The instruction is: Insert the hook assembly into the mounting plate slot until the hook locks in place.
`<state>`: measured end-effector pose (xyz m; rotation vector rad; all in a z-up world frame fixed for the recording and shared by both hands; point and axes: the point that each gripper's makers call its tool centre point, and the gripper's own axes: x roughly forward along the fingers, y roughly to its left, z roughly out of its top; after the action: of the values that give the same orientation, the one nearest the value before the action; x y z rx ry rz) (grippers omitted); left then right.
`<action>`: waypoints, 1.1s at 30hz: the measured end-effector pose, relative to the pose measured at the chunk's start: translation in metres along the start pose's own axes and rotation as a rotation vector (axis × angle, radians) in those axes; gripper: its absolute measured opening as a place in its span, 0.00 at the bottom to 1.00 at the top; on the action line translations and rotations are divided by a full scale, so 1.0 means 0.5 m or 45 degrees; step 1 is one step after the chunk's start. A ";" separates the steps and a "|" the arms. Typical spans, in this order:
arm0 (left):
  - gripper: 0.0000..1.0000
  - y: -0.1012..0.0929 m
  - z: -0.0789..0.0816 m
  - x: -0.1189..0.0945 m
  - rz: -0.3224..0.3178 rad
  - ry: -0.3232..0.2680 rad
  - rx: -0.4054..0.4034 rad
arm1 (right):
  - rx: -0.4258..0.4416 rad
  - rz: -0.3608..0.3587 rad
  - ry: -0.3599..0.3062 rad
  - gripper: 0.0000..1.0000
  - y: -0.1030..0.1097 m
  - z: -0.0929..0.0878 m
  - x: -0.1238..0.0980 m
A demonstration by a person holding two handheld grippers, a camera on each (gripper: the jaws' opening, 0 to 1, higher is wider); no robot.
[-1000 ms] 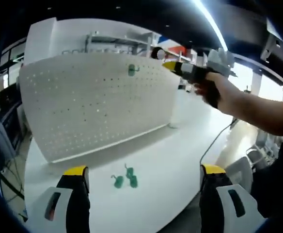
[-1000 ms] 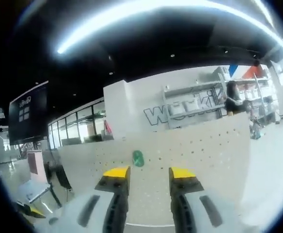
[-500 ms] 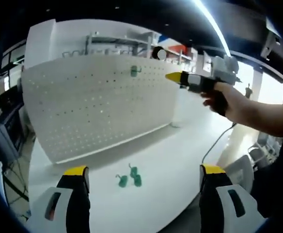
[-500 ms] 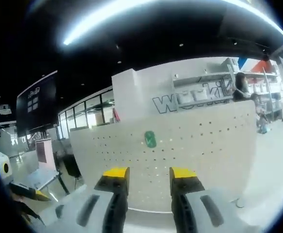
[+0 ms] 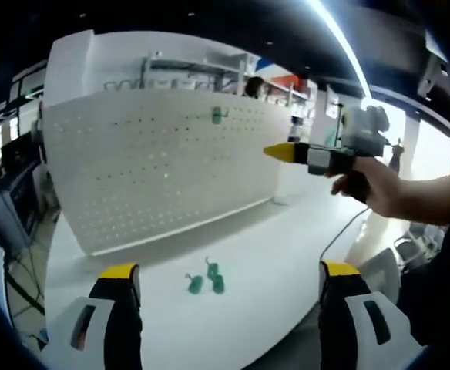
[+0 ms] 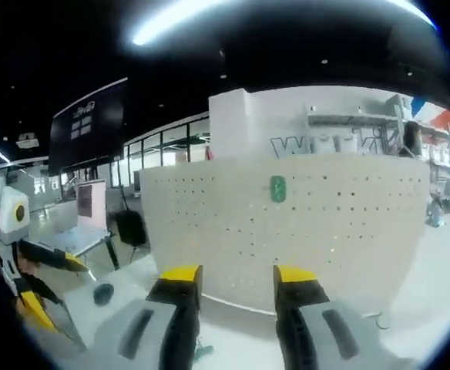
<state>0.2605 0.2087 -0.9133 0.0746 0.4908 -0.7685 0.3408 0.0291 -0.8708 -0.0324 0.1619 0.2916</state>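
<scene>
A white pegboard mounting plate (image 5: 156, 169) stands upright on the white table (image 5: 287, 254). One green hook (image 5: 219, 116) hangs near its top edge, seen also as the green hook (image 6: 277, 188) on the plate (image 6: 302, 239). Loose green hooks (image 5: 206, 280) lie on the table in front of the plate. My left gripper (image 5: 229, 274) is wide open above the table's near edge, the loose hooks just ahead of it. A hand holds my right gripper (image 5: 275, 152) in the air in front of the plate, clear of it. My right gripper (image 6: 236, 274) is open with nothing between its jaws.
A thin cable (image 5: 339, 225) runs across the table at the right. Shelving (image 5: 202, 65) and a white wall stand behind the plate. The left gripper (image 6: 75, 299) comes in from the left. A small dark round thing (image 6: 102, 293) sits on the table near it.
My right gripper has drawn back from the plate's top and dropped lower and to the right. The green hook stays on the plate. The loose hooks have not moved.
</scene>
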 end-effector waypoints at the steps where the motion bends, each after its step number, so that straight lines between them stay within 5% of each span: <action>1: 0.97 0.003 -0.001 -0.001 0.008 0.006 0.004 | 0.014 0.004 0.001 0.35 0.003 -0.006 -0.001; 18: 0.97 0.017 -0.024 -0.011 0.052 0.031 -0.017 | 0.078 0.083 0.207 0.42 0.050 -0.138 -0.067; 33: 0.97 0.023 -0.037 -0.007 0.060 0.057 -0.036 | 0.084 0.144 0.300 0.45 0.095 -0.205 -0.108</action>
<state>0.2588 0.2236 -0.9295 0.0767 0.5407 -0.7144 0.2601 0.0534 -0.9636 0.0077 0.4078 0.3946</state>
